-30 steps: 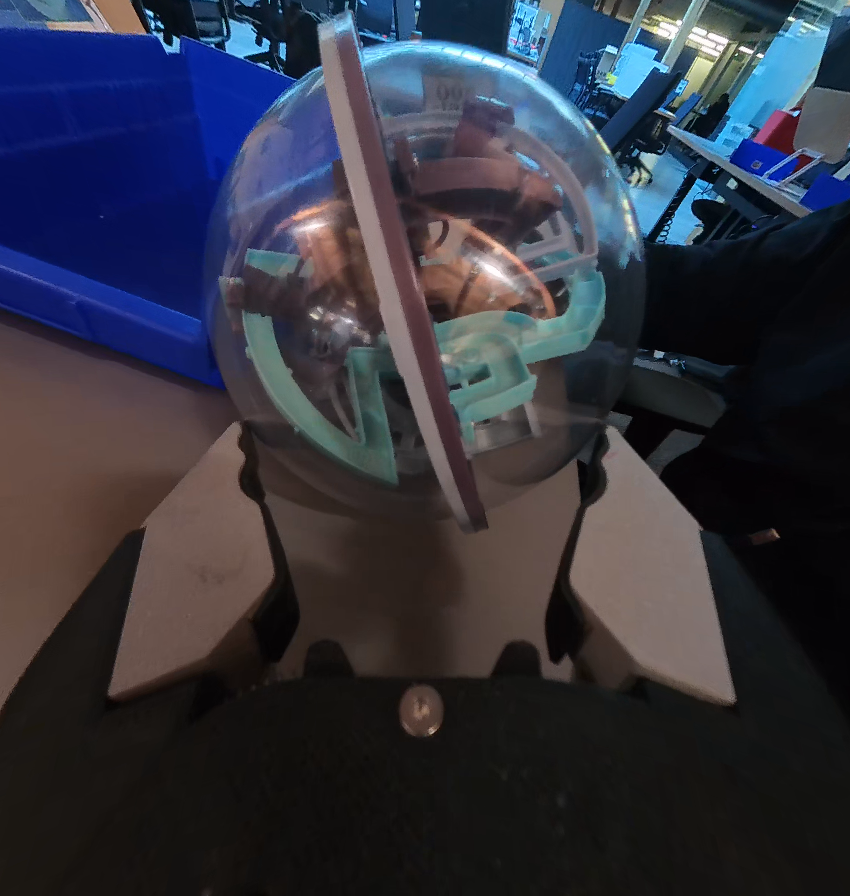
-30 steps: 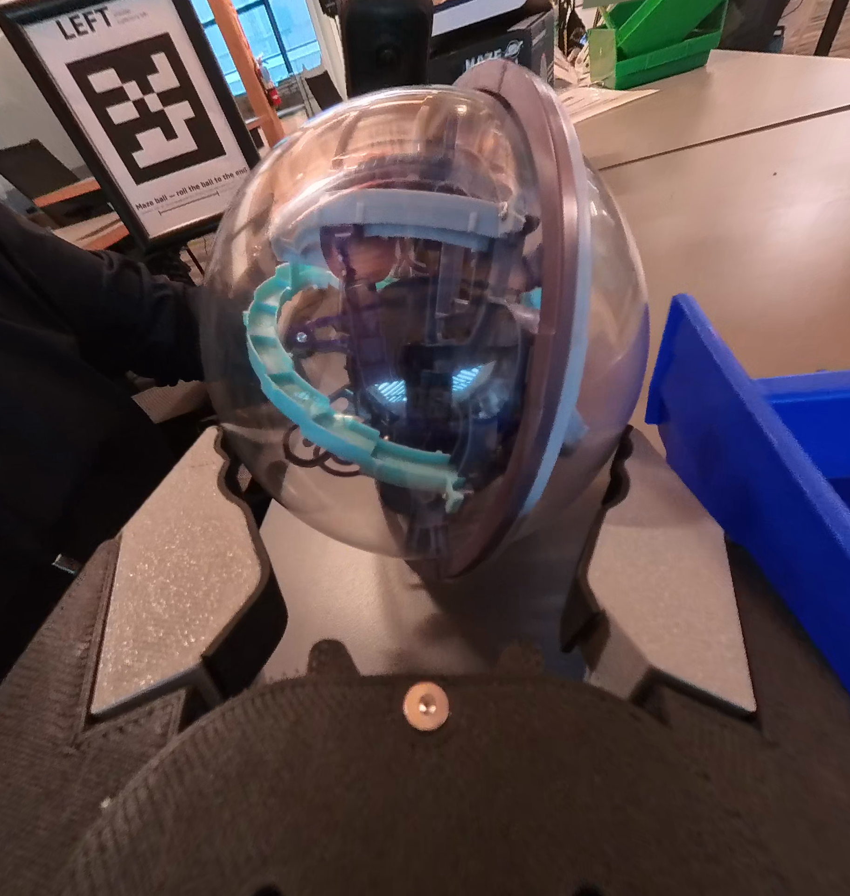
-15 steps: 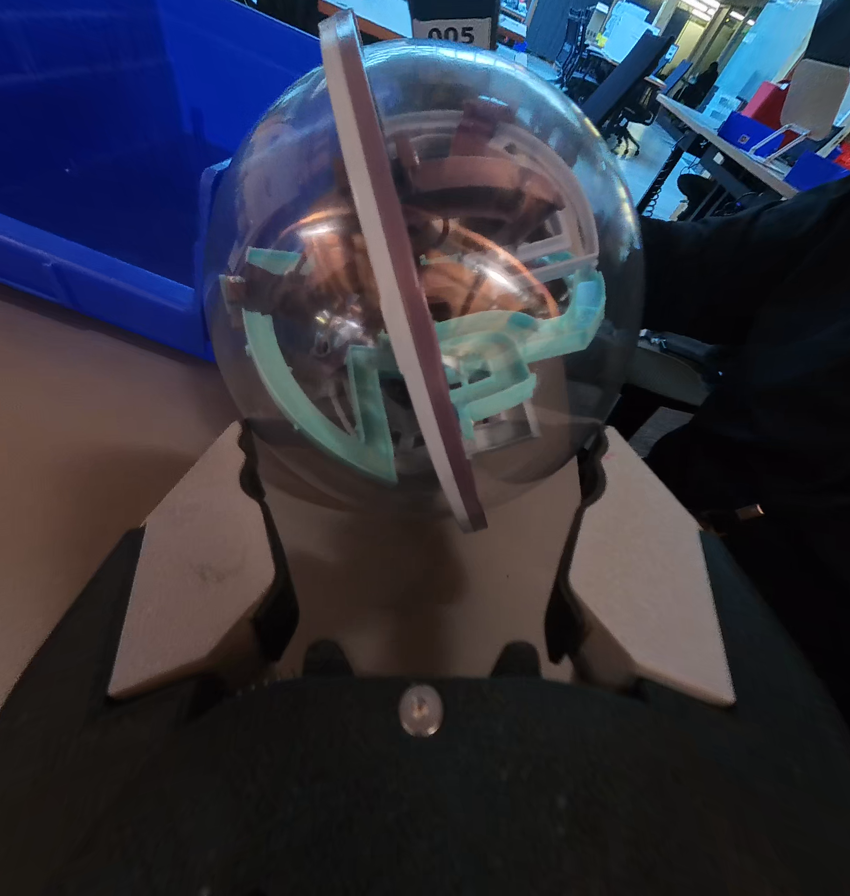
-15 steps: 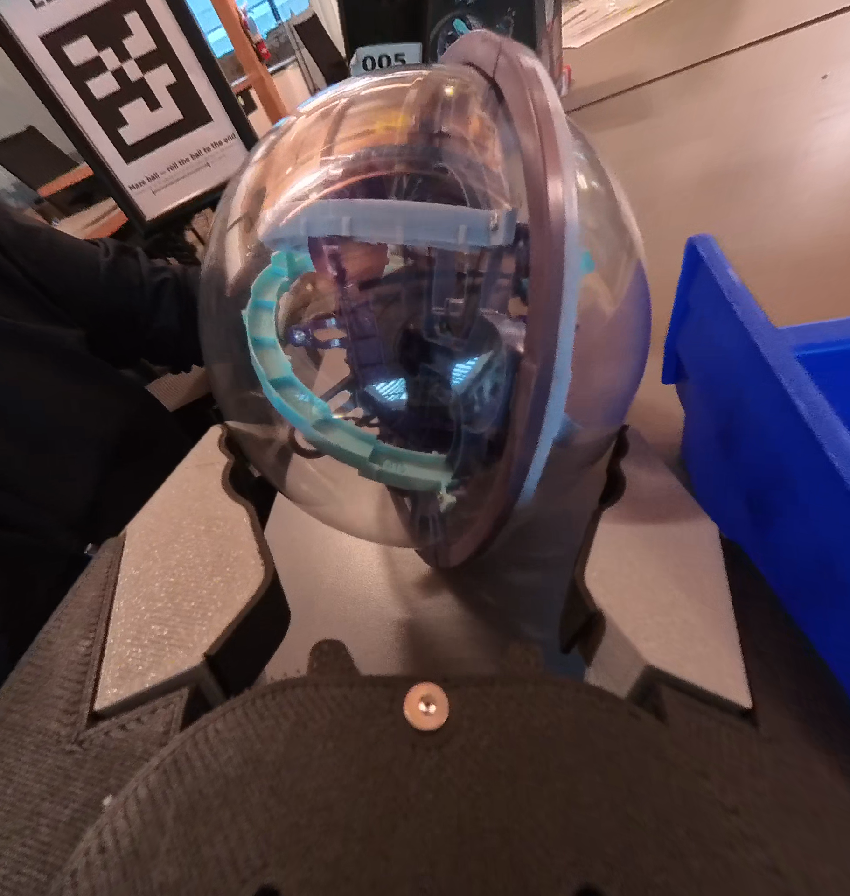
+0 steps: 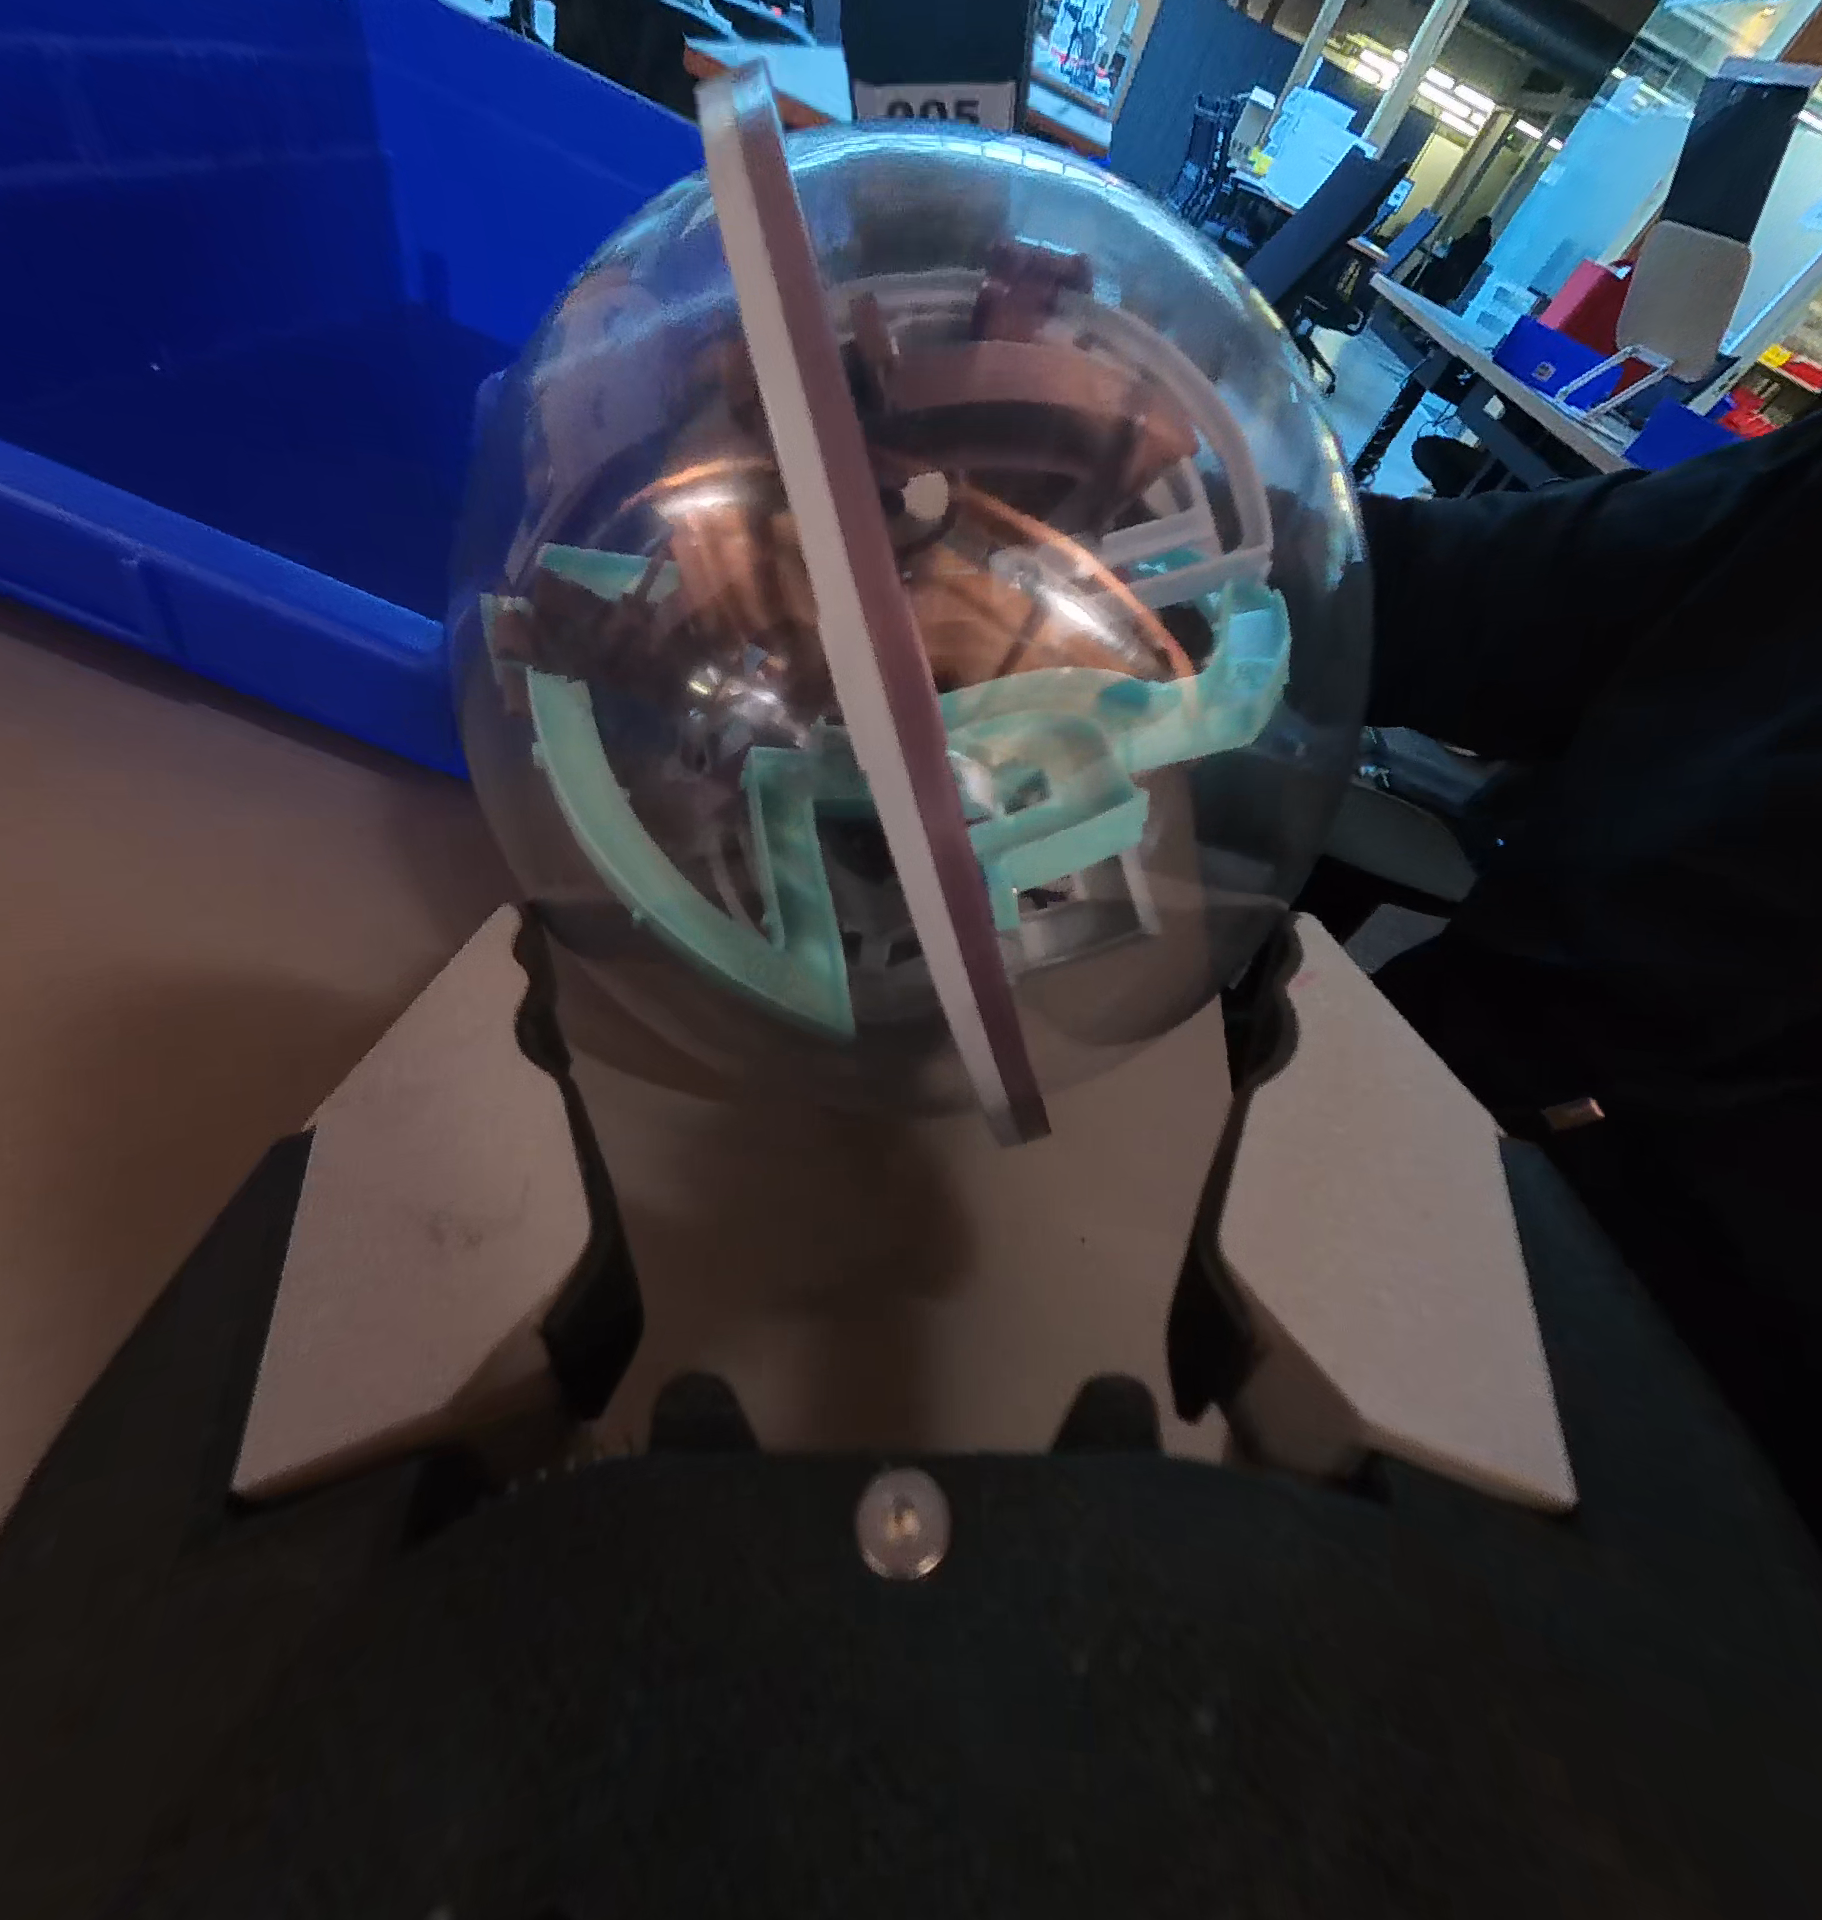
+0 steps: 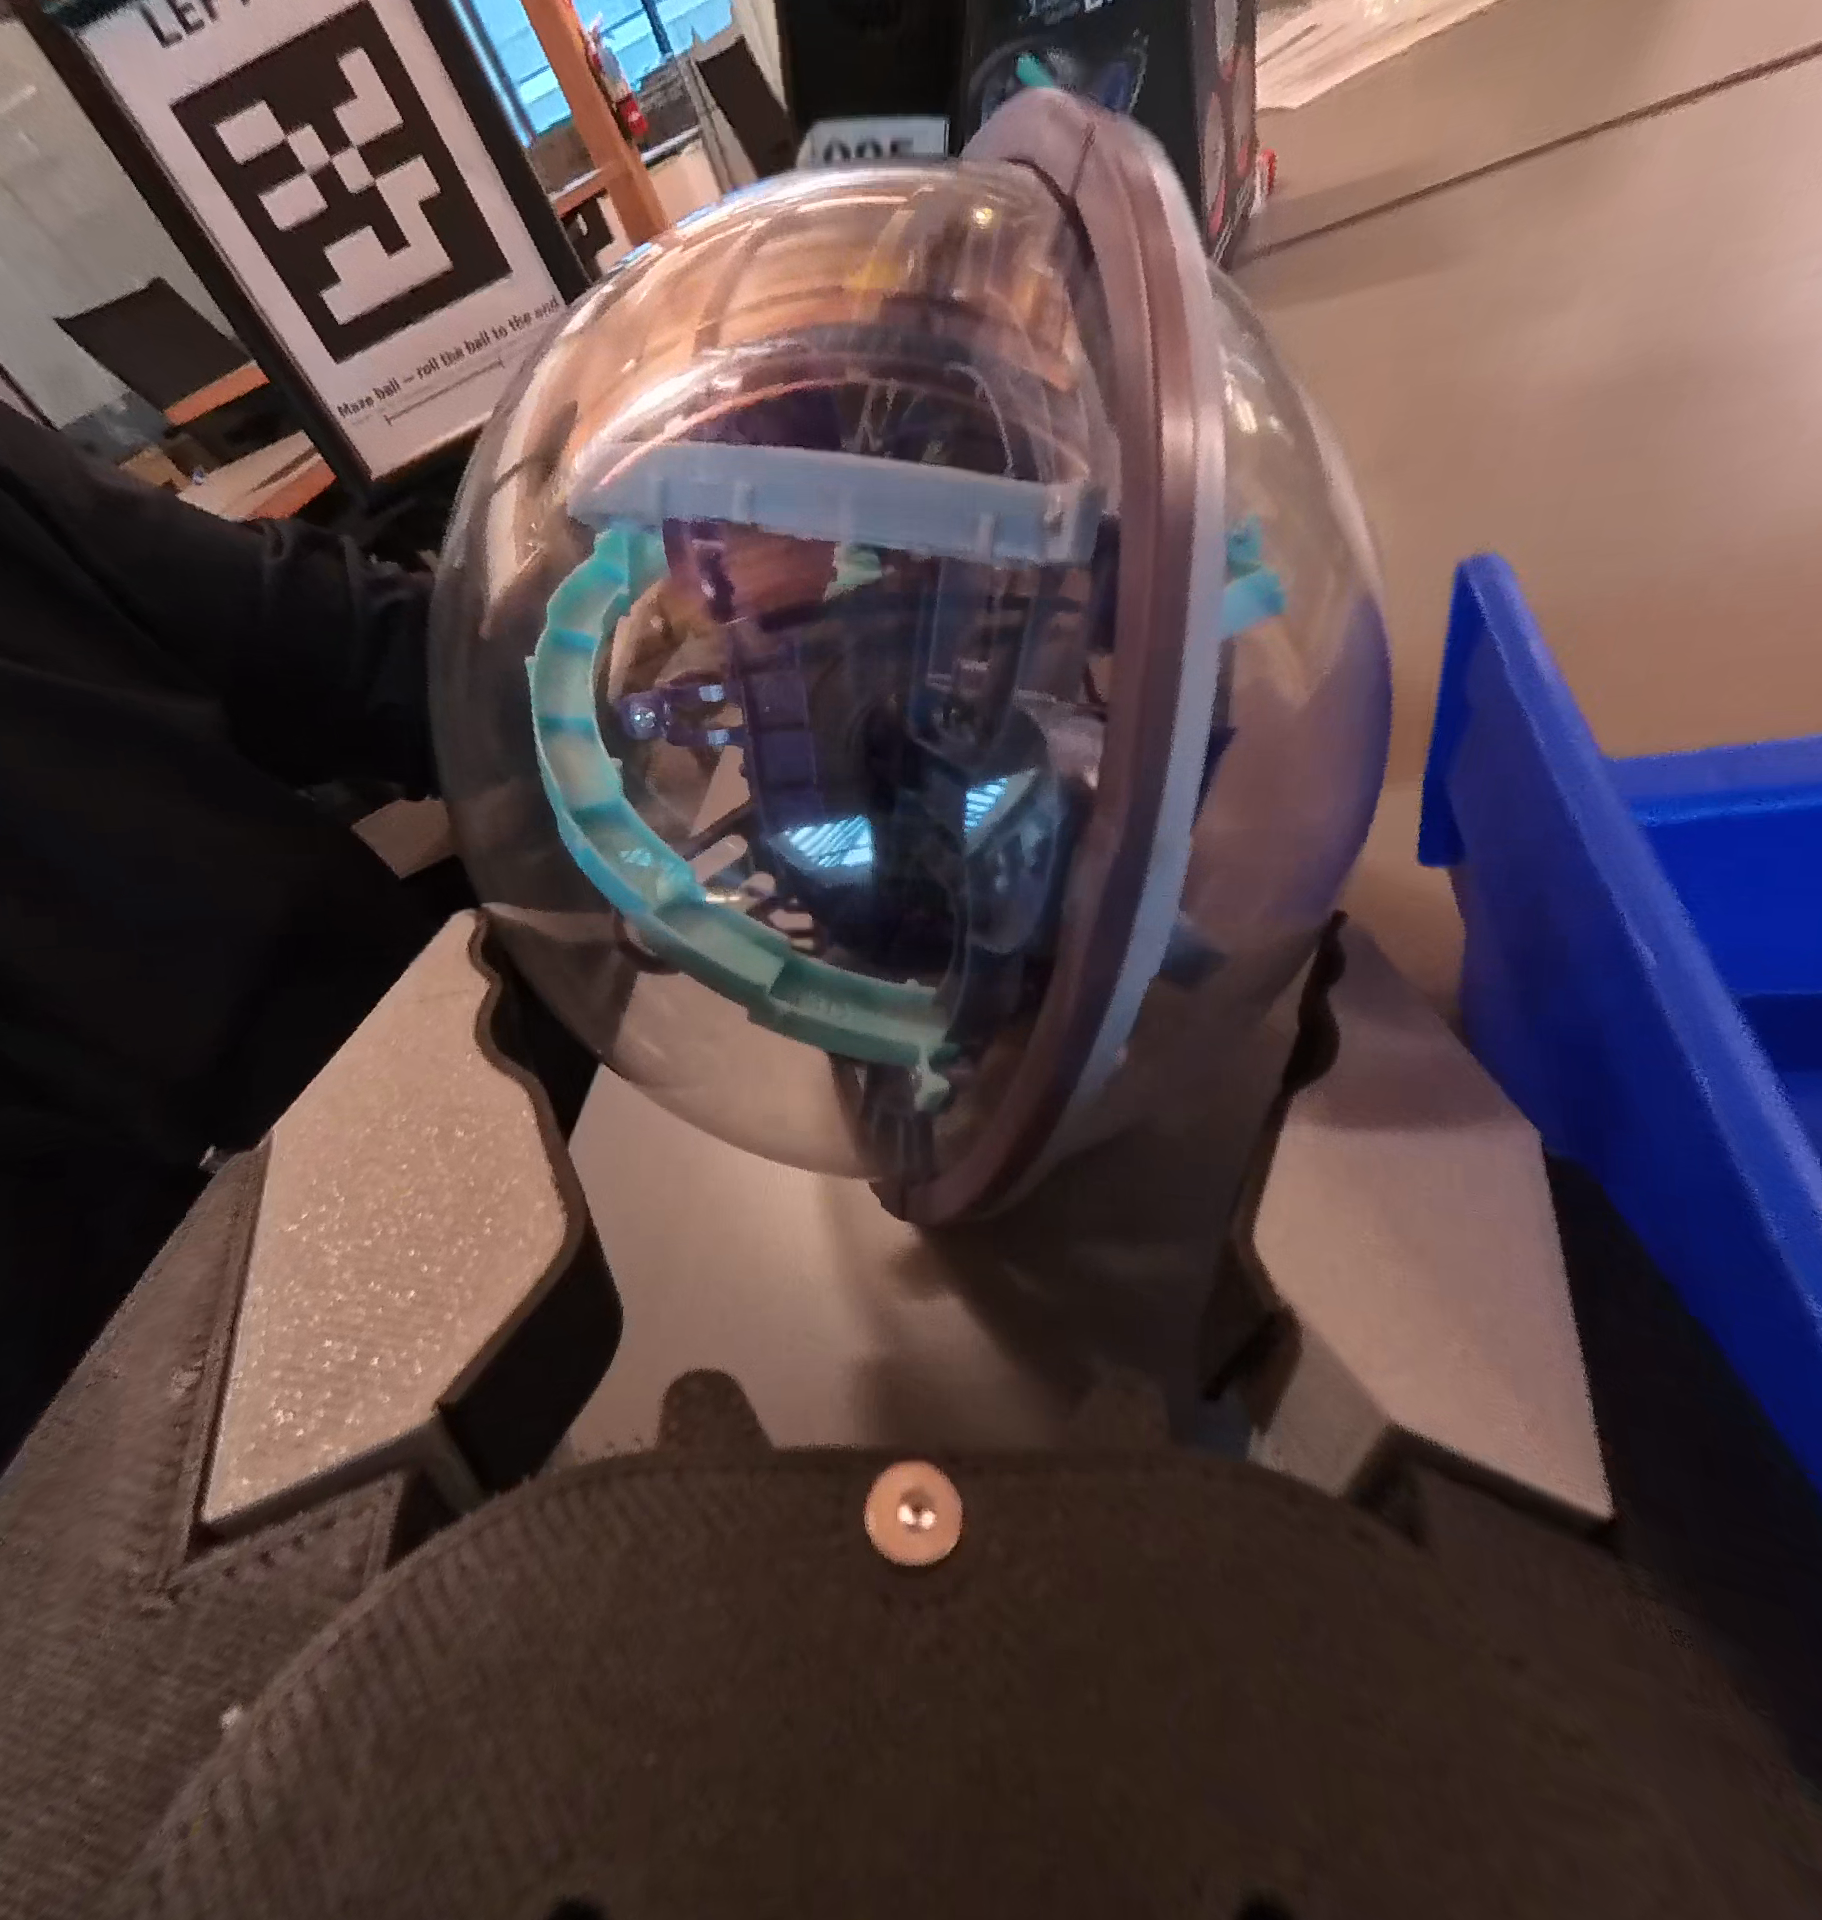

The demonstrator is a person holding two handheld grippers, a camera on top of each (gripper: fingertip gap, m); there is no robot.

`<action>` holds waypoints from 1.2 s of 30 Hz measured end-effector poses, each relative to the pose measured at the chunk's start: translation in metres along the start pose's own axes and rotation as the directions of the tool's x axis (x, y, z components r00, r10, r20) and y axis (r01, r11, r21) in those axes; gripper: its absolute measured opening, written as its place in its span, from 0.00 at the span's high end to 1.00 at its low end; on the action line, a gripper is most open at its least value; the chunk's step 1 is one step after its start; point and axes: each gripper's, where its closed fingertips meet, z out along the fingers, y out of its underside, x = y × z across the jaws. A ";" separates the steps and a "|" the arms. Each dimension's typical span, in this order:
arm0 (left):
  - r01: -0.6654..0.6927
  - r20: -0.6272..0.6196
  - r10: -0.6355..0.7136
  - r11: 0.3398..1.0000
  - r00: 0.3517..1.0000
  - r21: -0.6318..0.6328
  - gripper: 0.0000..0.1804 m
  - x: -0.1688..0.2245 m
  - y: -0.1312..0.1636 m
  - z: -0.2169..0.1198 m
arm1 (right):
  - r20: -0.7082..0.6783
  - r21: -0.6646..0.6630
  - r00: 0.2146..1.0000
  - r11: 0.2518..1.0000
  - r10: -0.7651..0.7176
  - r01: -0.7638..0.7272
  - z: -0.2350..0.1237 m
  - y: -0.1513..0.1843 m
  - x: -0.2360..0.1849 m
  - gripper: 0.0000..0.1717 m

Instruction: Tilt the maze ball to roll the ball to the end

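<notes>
Cradling the maze ball (image 5: 907,623) from opposite sides, the left claw (image 5: 902,966) and right claw (image 6: 902,966) are each spread wide with black pads pinching the clear shell low on its flanks. That two-sided hold keeps it lifted above the worktop (image 5: 159,883), probably so it can be tilted freely. A small silver ball (image 6: 642,717) sits on a purple track inside. A blue bin (image 6: 1665,935) stands just beside.
</notes>
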 end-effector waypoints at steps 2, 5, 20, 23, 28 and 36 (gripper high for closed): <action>-0.025 0.002 0.025 1.000 1.000 0.017 0.27 0.003 -0.003 -0.001 | -0.015 0.042 1.000 0.999 -0.022 0.023 -0.002 -0.010 -0.003 0.16; -0.065 0.016 0.064 0.997 0.998 0.043 0.27 0.007 -0.013 0.000 | -0.035 0.132 0.997 0.989 -0.064 0.068 -0.008 -0.033 -0.009 0.15; -0.187 0.003 0.188 0.974 0.982 0.126 0.27 0.004 -0.096 -0.014 | -0.119 0.275 0.984 0.948 -0.134 0.162 -0.035 -0.084 -0.005 0.15; -0.193 -0.004 0.195 0.975 0.981 0.110 0.27 0.002 -0.095 -0.011 | -0.132 0.297 0.982 0.940 -0.136 0.170 -0.039 -0.089 -0.005 0.15; -0.210 -0.018 0.213 0.971 0.977 0.112 0.27 -0.002 -0.107 -0.008 | -0.157 0.305 0.978 0.935 -0.139 0.182 -0.049 -0.100 -0.002 0.14; -0.265 -0.028 0.270 0.957 0.962 0.115 0.27 -0.014 -0.133 0.003 | -0.205 0.352 0.963 0.905 -0.172 0.237 -0.074 -0.127 0.006 0.14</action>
